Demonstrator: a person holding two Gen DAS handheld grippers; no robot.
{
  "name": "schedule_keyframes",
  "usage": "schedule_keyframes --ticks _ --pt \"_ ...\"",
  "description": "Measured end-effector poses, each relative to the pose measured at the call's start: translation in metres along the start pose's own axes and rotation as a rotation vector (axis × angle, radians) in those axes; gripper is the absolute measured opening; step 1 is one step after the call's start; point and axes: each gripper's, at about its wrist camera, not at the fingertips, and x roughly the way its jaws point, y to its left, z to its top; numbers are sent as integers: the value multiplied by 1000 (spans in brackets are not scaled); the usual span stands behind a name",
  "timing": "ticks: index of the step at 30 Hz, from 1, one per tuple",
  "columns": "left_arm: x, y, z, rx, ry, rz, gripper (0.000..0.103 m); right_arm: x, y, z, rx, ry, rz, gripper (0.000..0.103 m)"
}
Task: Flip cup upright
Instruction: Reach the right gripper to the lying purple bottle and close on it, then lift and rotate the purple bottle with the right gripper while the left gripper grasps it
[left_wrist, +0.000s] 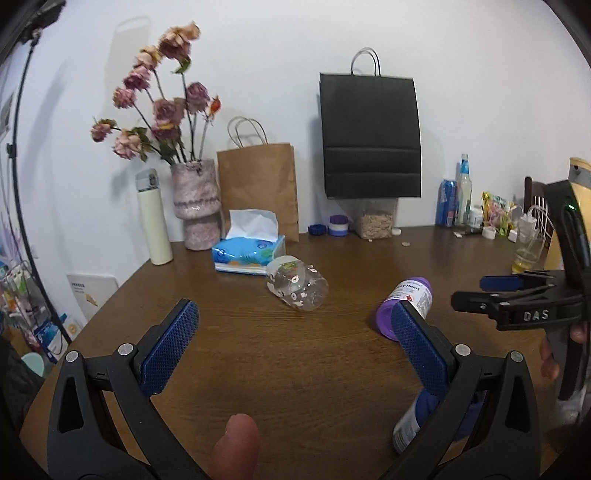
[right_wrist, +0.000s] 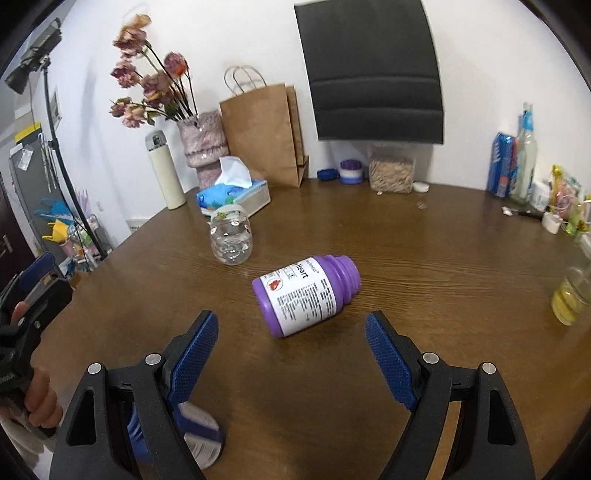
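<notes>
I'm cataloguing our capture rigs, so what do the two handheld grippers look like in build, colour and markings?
Both match: the left gripper and right gripper have matte black frames with triangular cut-outs and silver pivot bolts. The fingers carry blue cross-hatched pads. Seen from the left wrist, the right one bears raised "DAS" lettering.

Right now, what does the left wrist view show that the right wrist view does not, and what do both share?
Only the left wrist view shows the black bag's white handles and a white board leaning beside the table.

Only the right wrist view shows the purple bottle's full label and a camera on a stand.

Both show the clear cup lying on its side on the brown table, the tissue box, the vase of dried flowers, and open jaws holding nothing.
</notes>
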Motion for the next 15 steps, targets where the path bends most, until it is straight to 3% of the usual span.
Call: schedule_keyframes --ticks 3,5,7,12,13,15 --pt "22 0 5 22 52 0 103 22 -9 11 47 42 59 86" --pt "42 0 8 21 115 -39 103 40 -19 20 108 71 110 86" --pt "64 0 9 22 175 -90 103 58 -30 28 170 103 120 86" --pt "116 0 9 21 286 -117 103 96 -41 42 230 152 137 86" --pt "123 -1 9 23 299 -143 103 103 -40 43 223 163 137 84" --pt "138 -4 8 37 348 -227 103 118 -35 43 209 194 146 68"
